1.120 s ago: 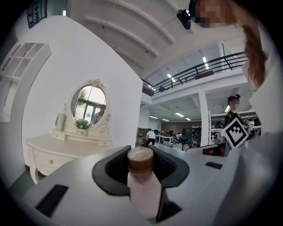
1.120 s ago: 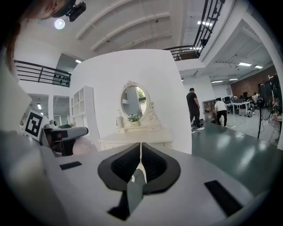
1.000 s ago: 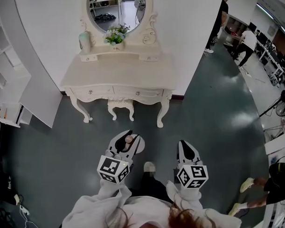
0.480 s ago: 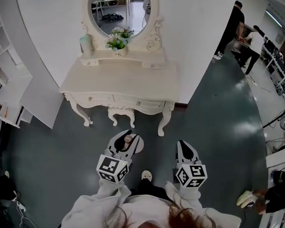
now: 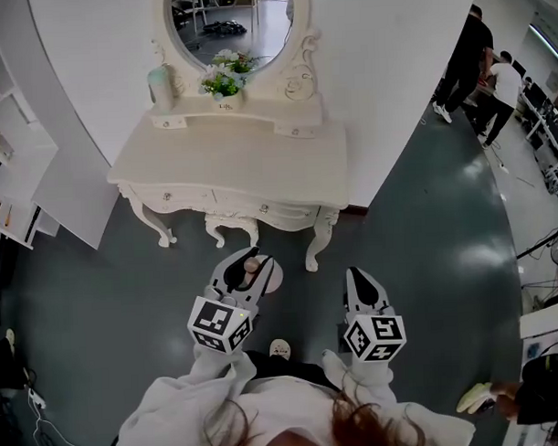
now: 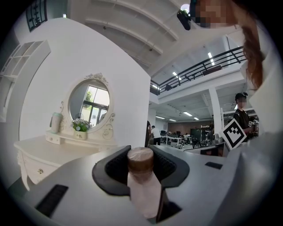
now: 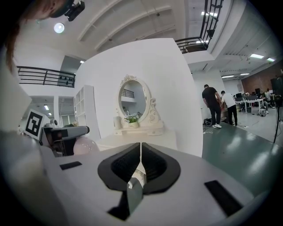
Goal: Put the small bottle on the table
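My left gripper (image 5: 250, 267) (image 6: 140, 164) is shut on a small pale pink bottle (image 6: 143, 190) with a brown cap (image 6: 140, 159); the bottle (image 5: 251, 268) shows between its black jaws in the head view. My right gripper (image 5: 359, 288) (image 7: 140, 159) is shut with nothing between its jaws. Ahead stands a cream dressing table (image 5: 231, 160) (image 7: 132, 140) with an oval mirror (image 5: 231, 18), against a white wall. Both grippers hang over the grey floor in front of the table.
On the table's raised back shelf stand a pale green bottle (image 5: 157, 85) and a small flower pot (image 5: 221, 82). A cream stool (image 5: 232, 225) is tucked under the table. White shelving (image 5: 8, 172) lies to the left. People stand far right (image 5: 470, 60).
The view has moved closer to the dressing table, which now sits lower in the head view. Both grippers keep their pose and the left still holds the bottle.
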Available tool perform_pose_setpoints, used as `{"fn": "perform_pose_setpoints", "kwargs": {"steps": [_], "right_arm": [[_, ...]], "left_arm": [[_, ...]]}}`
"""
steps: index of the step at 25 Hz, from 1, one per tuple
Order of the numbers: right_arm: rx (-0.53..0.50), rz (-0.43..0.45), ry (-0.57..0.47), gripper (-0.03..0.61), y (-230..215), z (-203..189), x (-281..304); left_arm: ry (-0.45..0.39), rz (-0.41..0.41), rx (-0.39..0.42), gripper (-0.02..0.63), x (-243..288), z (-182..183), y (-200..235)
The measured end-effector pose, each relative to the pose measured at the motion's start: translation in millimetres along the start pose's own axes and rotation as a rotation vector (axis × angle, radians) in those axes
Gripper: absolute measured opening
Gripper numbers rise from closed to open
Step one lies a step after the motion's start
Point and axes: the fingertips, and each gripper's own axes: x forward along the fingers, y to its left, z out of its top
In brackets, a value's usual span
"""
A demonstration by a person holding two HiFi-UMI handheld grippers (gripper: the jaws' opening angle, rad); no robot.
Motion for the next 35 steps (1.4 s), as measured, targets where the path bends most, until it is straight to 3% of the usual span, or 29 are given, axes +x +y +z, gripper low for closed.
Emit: {"fn": "perform_pose_setpoints", "kwargs": {"steps": [10, 17, 35], "right_arm": [[0.044, 0.017, 0.043, 0.035, -8, -18, 15], [0.046, -0.008, 0.039, 0.035, -25, -11, 48], [0.075, -0.100, 0.010, 0.035, -72, 53, 191]], "left_arm": [[0.052, -0.005, -0.027, 0.133, 14, -22, 0], [0.046, -0.029, -0.024, 0.133, 54, -21, 22], [0.056, -0.120, -0.015, 0.133, 200, 15, 117]]}}
